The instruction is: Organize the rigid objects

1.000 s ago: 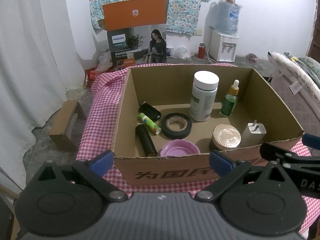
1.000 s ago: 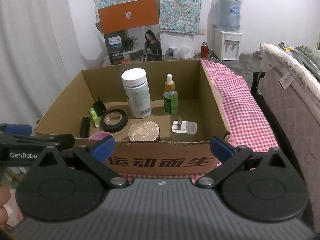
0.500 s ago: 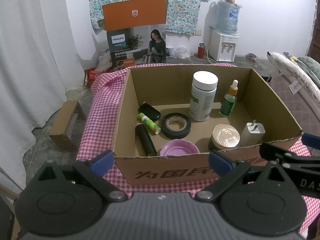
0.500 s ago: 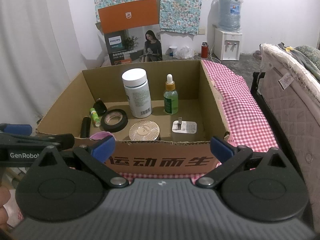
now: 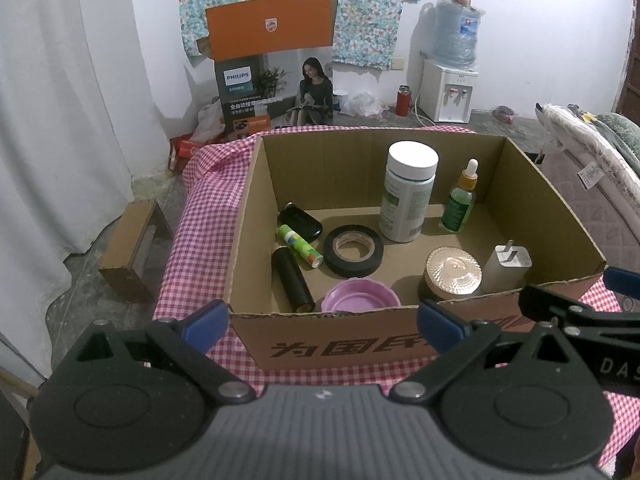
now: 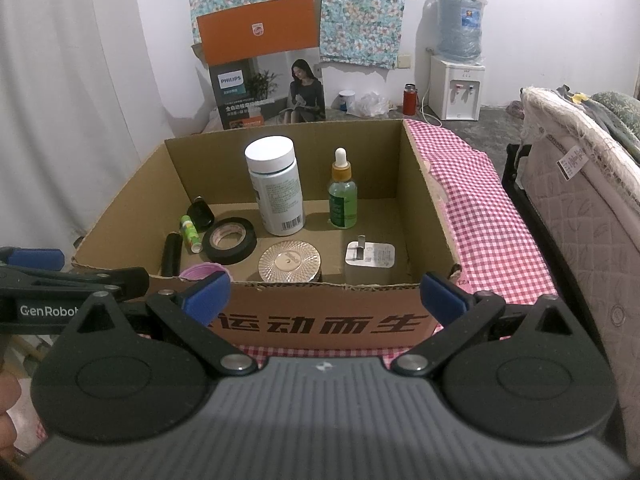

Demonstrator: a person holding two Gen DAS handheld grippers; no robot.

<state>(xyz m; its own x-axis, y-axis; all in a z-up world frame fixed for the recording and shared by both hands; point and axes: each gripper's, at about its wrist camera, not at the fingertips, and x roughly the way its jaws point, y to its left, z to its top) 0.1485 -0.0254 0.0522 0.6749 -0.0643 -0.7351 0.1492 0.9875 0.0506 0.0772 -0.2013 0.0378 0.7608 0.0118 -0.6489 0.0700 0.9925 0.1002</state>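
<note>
An open cardboard box (image 5: pixel 332 348) (image 6: pixel 324 324) stands on a pink checked cloth. Inside it are a white-capped bottle (image 5: pixel 408 192) (image 6: pixel 276 184), a green dropper bottle (image 5: pixel 460 200) (image 6: pixel 342 196), a black tape roll (image 5: pixel 353 249) (image 6: pixel 229 240), a round gold-lidded jar (image 5: pixel 453 273) (image 6: pixel 289 261), a white charger plug (image 5: pixel 507 267) (image 6: pixel 369 260), a purple lid (image 5: pixel 360 297), a black tube (image 5: pixel 292 280), a green stick (image 5: pixel 300 240) and a small black case (image 5: pixel 300 222). My left gripper (image 5: pixel 322 322) and right gripper (image 6: pixel 325 295) both hover open and empty before the box's near wall.
A mattress edge (image 6: pixel 580 208) runs along the right of the table. Behind the box stand an orange Philips carton (image 5: pixel 276 76) and a water dispenser (image 5: pixel 452 84). A small wooden stool (image 5: pixel 136 248) sits on the floor at left. White curtains hang at left.
Both views have shifted only slightly. Nothing in the box has moved, and both grippers remain open.
</note>
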